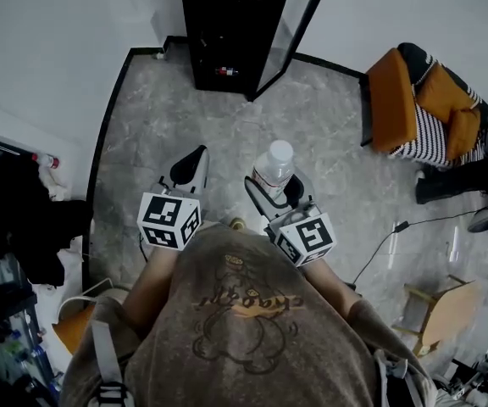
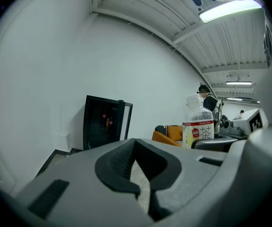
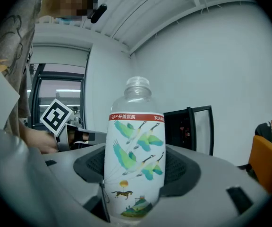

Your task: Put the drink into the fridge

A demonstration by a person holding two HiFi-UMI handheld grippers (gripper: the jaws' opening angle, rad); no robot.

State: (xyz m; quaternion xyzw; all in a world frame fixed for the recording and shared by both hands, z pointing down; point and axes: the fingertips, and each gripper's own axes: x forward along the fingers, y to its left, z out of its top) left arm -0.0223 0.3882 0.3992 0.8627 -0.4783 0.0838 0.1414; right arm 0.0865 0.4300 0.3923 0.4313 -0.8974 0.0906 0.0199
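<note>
Right gripper (image 1: 275,195) clamped on the drink bottle (image 1: 274,170). In the right gripper view we see both dark pads pressed to the bottle's lower sides, with the jaws standing wide around it. The bottle is upright and clear, with a white cap. Its white label has a red band at the top and green birds below.

Left gripper (image 1: 190,170) is held just left of the right one, at about the same reach. In its own view the jaws are drawn together at the tips, and only a sliver of floor shows between the pads. We note nothing held there. Each gripper's marker cube sits near the person's chest.

The fridge (image 1: 225,32) is a black cabinet at the far side of the room, against the white wall. Its glass door (image 1: 297,19) is swung open to the right. We make out small red items inside but cannot tell what they are. The bottle is well apart from the fridge, out over the grey stone-pattern floor (image 1: 329,134) and still in the gripper.

Far right: an orange chair (image 1: 394,100) with a striped cloth (image 1: 435,138). A cable (image 1: 379,244) runs across the floor to the right of the person. Left side: dark clutter (image 1: 24,219) along the wall.
</note>
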